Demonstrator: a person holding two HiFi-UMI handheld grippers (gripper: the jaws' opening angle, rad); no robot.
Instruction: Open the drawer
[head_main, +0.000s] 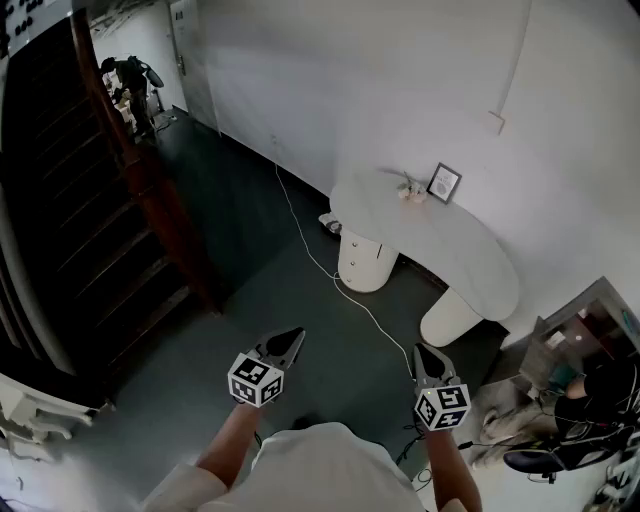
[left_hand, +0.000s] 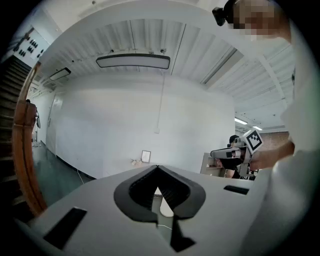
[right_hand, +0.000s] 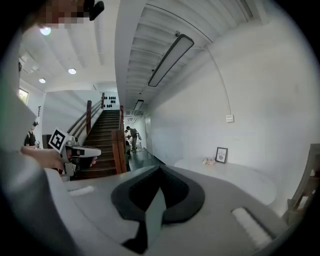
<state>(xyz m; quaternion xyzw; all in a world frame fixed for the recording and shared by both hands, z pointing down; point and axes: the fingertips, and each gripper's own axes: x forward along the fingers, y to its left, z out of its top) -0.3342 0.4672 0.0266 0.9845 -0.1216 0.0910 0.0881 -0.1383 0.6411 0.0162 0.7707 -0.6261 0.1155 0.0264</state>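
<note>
White plaster wall (head_main: 400, 80) fills the upper right of the head view. Dark grey-green smooth floor (head_main: 240, 220) runs along it into a corridor, where a distant person (head_main: 130, 85) stands.

Dark wooden staircase (head_main: 60, 200) on the left, edged by a reddish-brown wooden banister (head_main: 160, 210).

White kidney-shaped table (head_main: 470, 260) stands against the wall, well ahead of both grippers. It rests on two white rounded pedestals: the left pedestal (head_main: 365, 262) and the right pedestal (head_main: 450, 318).

Drawer: none made out as such. The left pedestal shows faint horizontal seams on its curved front; whether these are drawer fronts cannot be told.

Black wheeled office chair (head_main: 560, 455) sits among clutter at lower right.

Left gripper (head_main: 295, 335), grey with a black-and-white marker cube, is held low over the floor, pointing towards the left pedestal. Its own view shows the jaws drawn together at the tips, nothing between them.

Right gripper (head_main: 422, 350), same build, level with the left and apart from it. Its jaws likewise meet at the tips and are empty. Neither touches the table.

Thin white cable (head_main: 290, 207) trails across the floor from the wall to the left pedestal's foot and on towards the right gripper.

Small black-framed picture (head_main: 444, 182) leans upright at the table's back edge. Just left of it is a small pale ornament (head_main: 410, 190), too small to identify.
</note>
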